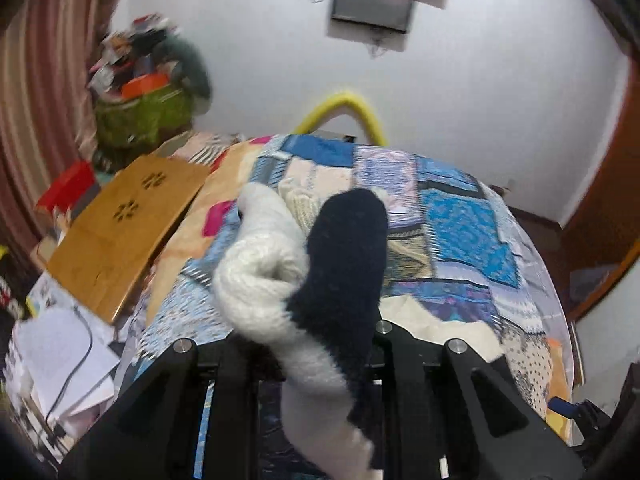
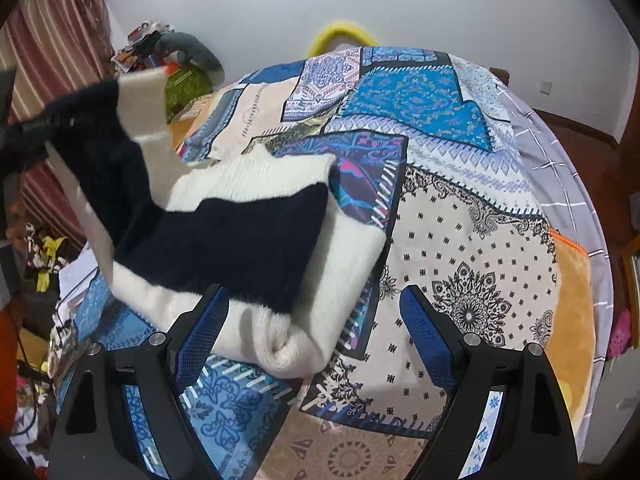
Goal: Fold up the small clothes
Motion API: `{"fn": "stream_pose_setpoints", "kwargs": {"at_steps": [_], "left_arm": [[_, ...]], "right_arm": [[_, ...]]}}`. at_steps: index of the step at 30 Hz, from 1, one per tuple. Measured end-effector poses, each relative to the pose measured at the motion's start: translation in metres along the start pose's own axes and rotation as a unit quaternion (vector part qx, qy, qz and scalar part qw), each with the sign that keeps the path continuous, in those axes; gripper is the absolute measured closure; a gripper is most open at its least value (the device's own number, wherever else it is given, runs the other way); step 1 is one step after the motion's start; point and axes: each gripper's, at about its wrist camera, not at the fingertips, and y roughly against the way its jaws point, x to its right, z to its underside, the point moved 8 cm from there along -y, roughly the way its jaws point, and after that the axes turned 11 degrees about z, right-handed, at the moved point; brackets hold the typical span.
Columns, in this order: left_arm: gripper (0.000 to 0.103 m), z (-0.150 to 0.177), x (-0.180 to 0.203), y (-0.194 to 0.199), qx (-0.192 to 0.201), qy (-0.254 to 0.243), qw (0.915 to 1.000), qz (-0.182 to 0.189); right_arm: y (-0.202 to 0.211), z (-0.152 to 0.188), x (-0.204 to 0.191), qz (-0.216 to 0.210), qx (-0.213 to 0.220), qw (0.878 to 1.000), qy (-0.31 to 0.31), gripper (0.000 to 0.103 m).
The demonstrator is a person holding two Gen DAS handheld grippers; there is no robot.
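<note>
Black-and-white knit sweater [image 2: 256, 240] is being held lifted at one end by the clamped left gripper [image 1: 320, 360], rest lying on the bed [image 2: 480, 240] near its left edge, right gripper [image 2: 312, 320] spread apart beside it.

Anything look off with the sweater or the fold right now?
The black-and-white sweater isn't flat: the left gripper holds one end lifted off the quilt, and its near edge has rolled into a lump. The right gripper is open, holding nothing.

The right gripper [image 2: 310, 322] hovers with blue-padded fingers [image 2: 202, 334] spread. A fuzzy black-and-white knitted garment [image 2: 244, 236] lies on the patchwork-patterned blue bedspread [image 2: 460, 216], one end lifted at left.
</note>
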Motion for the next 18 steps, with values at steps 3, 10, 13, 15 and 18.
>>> {"fn": "stream_pose_setpoints", "kwargs": {"at_steps": [3,10,13,15,18], "left_arm": [[0.085,-0.003,0.043,-0.006,0.002,-0.022,0.9993,0.029],[0.085,0.02,0.133,-0.029,-0.032,-0.071,0.9926,0.093],[0.085,0.041,0.155,-0.04,-0.056,-0.084,0.9887,0.111],[0.085,0.059,0.164,-0.049,-0.079,-0.093,0.9853,0.119],[0.084,0.086,0.171,-0.058,-0.117,-0.108,0.9785,0.132]], "right_arm": [[-0.001,0.003,0.002,0.0,-0.003,1.0,-0.001,0.018],[0.002,0.004,0.007,-0.008,-0.001,1.0,-0.011,0.018],[0.001,0.005,0.01,-0.008,-0.001,1.0,-0.012,0.018],[-0.001,0.005,0.013,-0.008,-0.004,1.0,-0.015,0.018],[-0.006,0.008,0.016,-0.008,-0.01,1.0,-0.02,0.018]]}}
